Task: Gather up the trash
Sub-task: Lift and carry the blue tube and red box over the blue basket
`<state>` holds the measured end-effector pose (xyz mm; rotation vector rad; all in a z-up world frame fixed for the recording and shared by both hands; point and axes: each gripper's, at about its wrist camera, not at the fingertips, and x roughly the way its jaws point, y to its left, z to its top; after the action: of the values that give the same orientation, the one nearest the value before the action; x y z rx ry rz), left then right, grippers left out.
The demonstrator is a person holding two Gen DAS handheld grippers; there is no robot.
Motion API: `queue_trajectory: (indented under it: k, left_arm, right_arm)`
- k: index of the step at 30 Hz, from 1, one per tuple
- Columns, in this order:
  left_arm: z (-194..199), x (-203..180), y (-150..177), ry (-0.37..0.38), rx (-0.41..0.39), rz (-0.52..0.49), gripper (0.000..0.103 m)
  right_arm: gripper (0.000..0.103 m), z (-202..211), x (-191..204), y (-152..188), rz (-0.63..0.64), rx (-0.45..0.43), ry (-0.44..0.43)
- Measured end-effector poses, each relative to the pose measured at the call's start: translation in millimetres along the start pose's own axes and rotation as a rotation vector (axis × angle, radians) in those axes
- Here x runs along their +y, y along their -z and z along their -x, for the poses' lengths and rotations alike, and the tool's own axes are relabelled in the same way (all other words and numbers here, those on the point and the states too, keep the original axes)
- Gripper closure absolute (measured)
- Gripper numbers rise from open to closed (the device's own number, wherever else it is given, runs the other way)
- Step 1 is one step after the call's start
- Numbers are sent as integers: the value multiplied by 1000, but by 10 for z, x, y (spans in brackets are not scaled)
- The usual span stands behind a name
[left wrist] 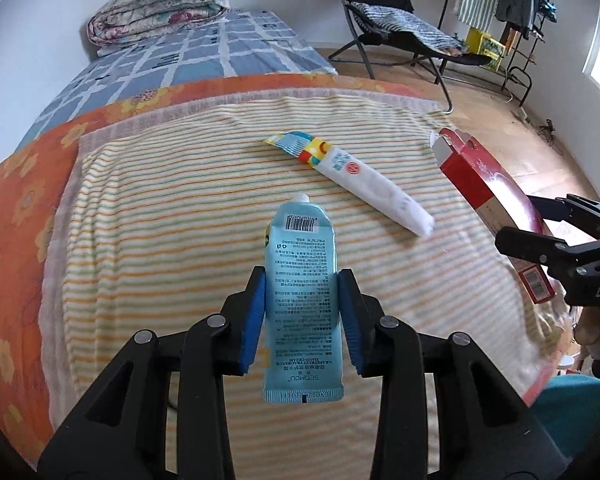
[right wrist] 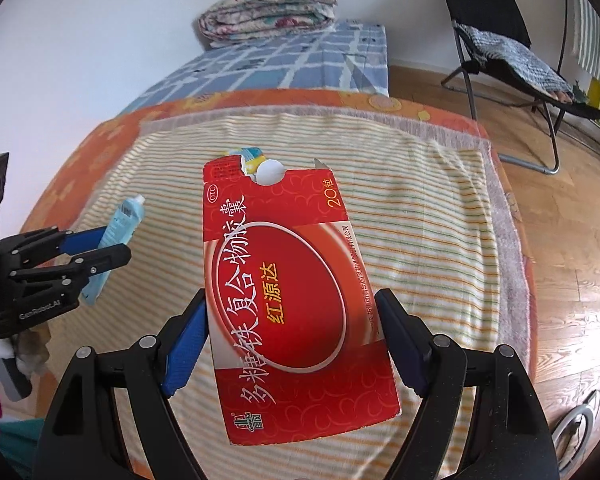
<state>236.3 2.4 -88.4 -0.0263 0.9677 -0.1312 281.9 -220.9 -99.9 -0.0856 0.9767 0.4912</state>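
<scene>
My left gripper (left wrist: 302, 312) is shut on a light blue hand cream tube (left wrist: 300, 280), held above the striped towel (left wrist: 160, 240) with its white cap pointing away. The same tube (right wrist: 118, 226) and left gripper (right wrist: 104, 246) appear at the left of the right wrist view. My right gripper (right wrist: 292, 334) is shut on a flat red medicine box (right wrist: 288, 292), lifted off the towel; the box (left wrist: 496, 196) also shows at the right of the left wrist view. A white tube with a colourful end (left wrist: 356, 180) lies on the towel, mostly hidden behind the box in the right wrist view.
The striped towel covers an orange flowered blanket (left wrist: 16, 208) on a bed with a blue checked sheet (left wrist: 204, 52) and a folded quilt (left wrist: 160, 8). A black folding chair (left wrist: 392, 20) and a clothes rack (left wrist: 528, 20) stand on the wooden floor (right wrist: 572, 208).
</scene>
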Motion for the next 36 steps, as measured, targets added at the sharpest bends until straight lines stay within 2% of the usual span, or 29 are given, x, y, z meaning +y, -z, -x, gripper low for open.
queue_trajectory:
  k: [11,18,25,36]
  left_arm:
    - [813,-158,432,46,-49,-3,68]
    - [1218,-279,820,36,-69,-29,67]
    - [1398,-415,1143,47,-64,-38,67]
    - [1397,-651,1648,65,-13,-52,67]
  right_arm:
    - [22,657,181,368,-9,-54,-74]
    - [22,1030,396,707,7,-71,-144]
    - [22,1236,572,1098,59,-68,-160]
    - [22,1254,731,1643,102,8,-179]
